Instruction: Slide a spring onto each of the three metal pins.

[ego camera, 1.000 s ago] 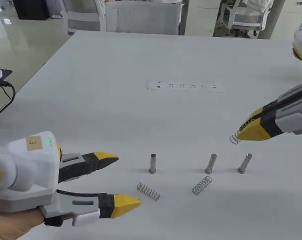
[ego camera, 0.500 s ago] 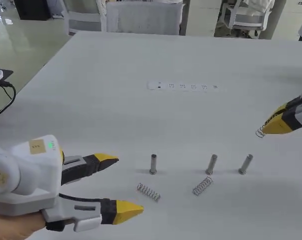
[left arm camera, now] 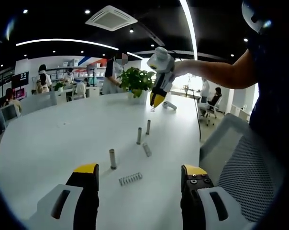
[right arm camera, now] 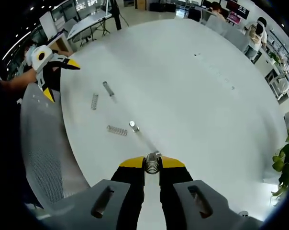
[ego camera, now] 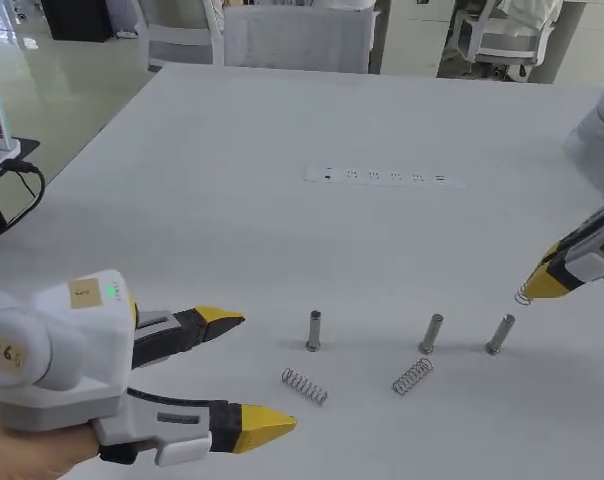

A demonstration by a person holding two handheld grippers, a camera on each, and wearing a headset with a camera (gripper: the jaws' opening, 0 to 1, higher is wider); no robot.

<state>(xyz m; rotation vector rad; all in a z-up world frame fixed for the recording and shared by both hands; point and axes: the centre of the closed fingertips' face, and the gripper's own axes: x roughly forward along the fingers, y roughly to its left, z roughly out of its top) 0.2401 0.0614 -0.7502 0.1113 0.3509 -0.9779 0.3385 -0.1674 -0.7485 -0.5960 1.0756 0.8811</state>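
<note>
In the head view, the right tool (ego camera: pixel 535 290) is clenched on the held spring (ego camera: pixel 523 296), which hangs above the tabletop (ego camera: pixel 282 230), up and to the right of the rightmost pin (ego camera: pixel 500 334). We judge the main risk to be misalignment. If the coil comes down tilted, its end could catch on the pin's top instead of sliding over it. A sideways push might then topple the pin, which seems to stand free. The middle pin (ego camera: pixel 432 334) and the left pin (ego camera: pixel 314 330) are bare. Two loose springs (ego camera: pixel 304 386) (ego camera: pixel 413 375) lie just in front of them. The left tool (ego camera: pixel 262 372) hovers released near the left pin. A strip of sockets (ego camera: pixel 382 177) sits well beyond the pins.

In the left gripper view, the left tool's jaws stand wide apart, with one loose spring (left arm camera: pixel 130 179) lying between and ahead of them. Nothing blocks the pins, and the right tool (left arm camera: pixel 155 101) hangs past the far one.

In the right gripper view, the held spring (right arm camera: pixel 152 164) is pinched between the yellow tips, its axis pointing roughly at the rightmost pin (right arm camera: pixel 133 126). We think the thin pinch could let the spring slip or spring away if it is pressed hard. A loose spring (right arm camera: pixel 116 130) lies just beside that pin but not in the way.
</note>
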